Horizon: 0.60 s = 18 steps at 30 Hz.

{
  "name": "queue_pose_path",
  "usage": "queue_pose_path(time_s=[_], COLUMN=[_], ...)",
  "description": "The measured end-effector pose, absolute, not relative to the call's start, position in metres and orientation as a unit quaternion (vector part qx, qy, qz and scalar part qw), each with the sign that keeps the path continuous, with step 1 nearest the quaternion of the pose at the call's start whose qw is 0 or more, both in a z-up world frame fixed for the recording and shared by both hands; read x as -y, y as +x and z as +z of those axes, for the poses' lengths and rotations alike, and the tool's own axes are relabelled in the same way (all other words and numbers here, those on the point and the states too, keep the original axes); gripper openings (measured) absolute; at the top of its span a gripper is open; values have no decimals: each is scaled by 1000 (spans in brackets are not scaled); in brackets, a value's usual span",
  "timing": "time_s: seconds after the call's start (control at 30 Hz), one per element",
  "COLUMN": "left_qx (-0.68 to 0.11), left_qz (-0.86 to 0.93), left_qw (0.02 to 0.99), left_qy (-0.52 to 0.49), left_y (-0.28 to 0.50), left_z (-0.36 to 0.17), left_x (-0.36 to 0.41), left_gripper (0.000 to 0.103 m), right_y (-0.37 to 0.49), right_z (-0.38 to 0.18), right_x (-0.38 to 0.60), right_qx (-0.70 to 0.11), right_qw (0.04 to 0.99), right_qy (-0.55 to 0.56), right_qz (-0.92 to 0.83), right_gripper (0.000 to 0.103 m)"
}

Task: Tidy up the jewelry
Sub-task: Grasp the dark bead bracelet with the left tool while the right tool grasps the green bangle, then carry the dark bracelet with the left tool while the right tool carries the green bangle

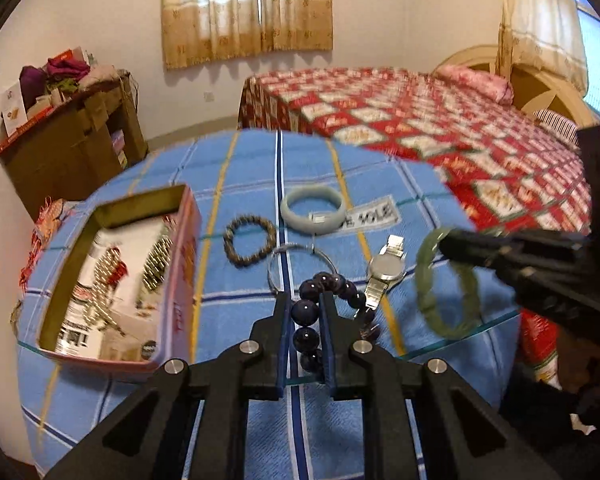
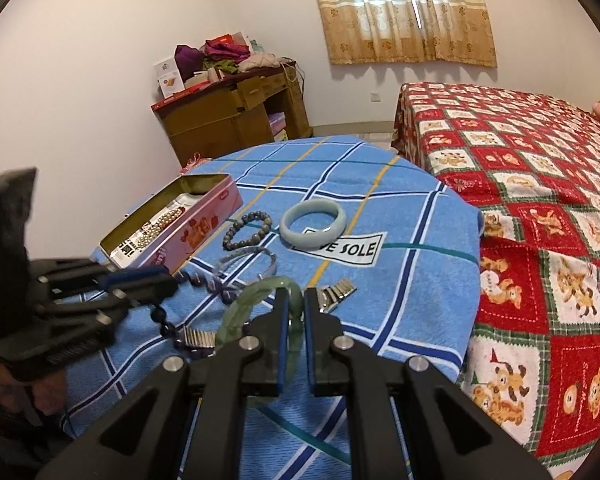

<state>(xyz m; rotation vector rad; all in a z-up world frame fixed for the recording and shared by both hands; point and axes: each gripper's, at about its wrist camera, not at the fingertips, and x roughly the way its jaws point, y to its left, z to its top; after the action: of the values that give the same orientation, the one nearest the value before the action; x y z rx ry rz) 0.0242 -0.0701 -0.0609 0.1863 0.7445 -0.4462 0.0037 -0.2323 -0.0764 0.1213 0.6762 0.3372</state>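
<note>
Both grippers are closed on jewelry at the near edge of the table. Left gripper (image 1: 306, 304) has its blue pads pinched around the dark bead bracelet (image 1: 332, 300), whose beads run between the jaws and curl off to the right toward the wristwatch (image 1: 384, 272). Right gripper (image 2: 294, 312) clamps the rim of the green bangle (image 2: 260, 312), the ring tilting up off the cloth in the left wrist view.

Judging by this, the step in hand is picking up 2 pieces at once for the open pink tin (image 1: 112, 280), which sits at the left of the table and already holds a string of pale beads. Next, each piece needs lifting clear of its neighbours and carrying left over the tin's rim before release; the bead strand may snag the watch strap it lies against.

Still on the cloth are a brown bead bracelet (image 1: 248, 242), a pale jade bangle (image 1: 314, 208) and a thin silver bangle (image 1: 296, 260). A blue plaid tablecloth (image 1: 420, 200) covers the round table. Behind stand a bed with a red patterned quilt (image 2: 540, 180), a cluttered wooden desk (image 2: 228, 116) and curtained windows.
</note>
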Motion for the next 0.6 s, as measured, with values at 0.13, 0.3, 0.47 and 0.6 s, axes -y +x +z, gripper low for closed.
queue_pose_path(time_s=[0.13, 0.3, 0.47, 0.6], left_qx=[-338, -328, -330, -333], left_qz=[-218, -206, -199, -194], left_qw=[912, 919, 920, 921], left_qy=[86, 78, 67, 61], left_y=[18, 16, 16, 16], left_z=[-40, -31, -30, -32], left_x=[66, 56, 45, 37], left_gripper=[13, 13, 13, 13], right_y=[3, 2, 1, 3], right_z=[-73, -70, -69, -73], right_x=[231, 230, 228, 228], right_qx=[-325, -322, -321, -327], right_qw=[929, 930, 931, 929], right_qy=[58, 59, 55, 56], right_qz=[166, 166, 166, 165], right_gripper=[9, 9, 9, 9])
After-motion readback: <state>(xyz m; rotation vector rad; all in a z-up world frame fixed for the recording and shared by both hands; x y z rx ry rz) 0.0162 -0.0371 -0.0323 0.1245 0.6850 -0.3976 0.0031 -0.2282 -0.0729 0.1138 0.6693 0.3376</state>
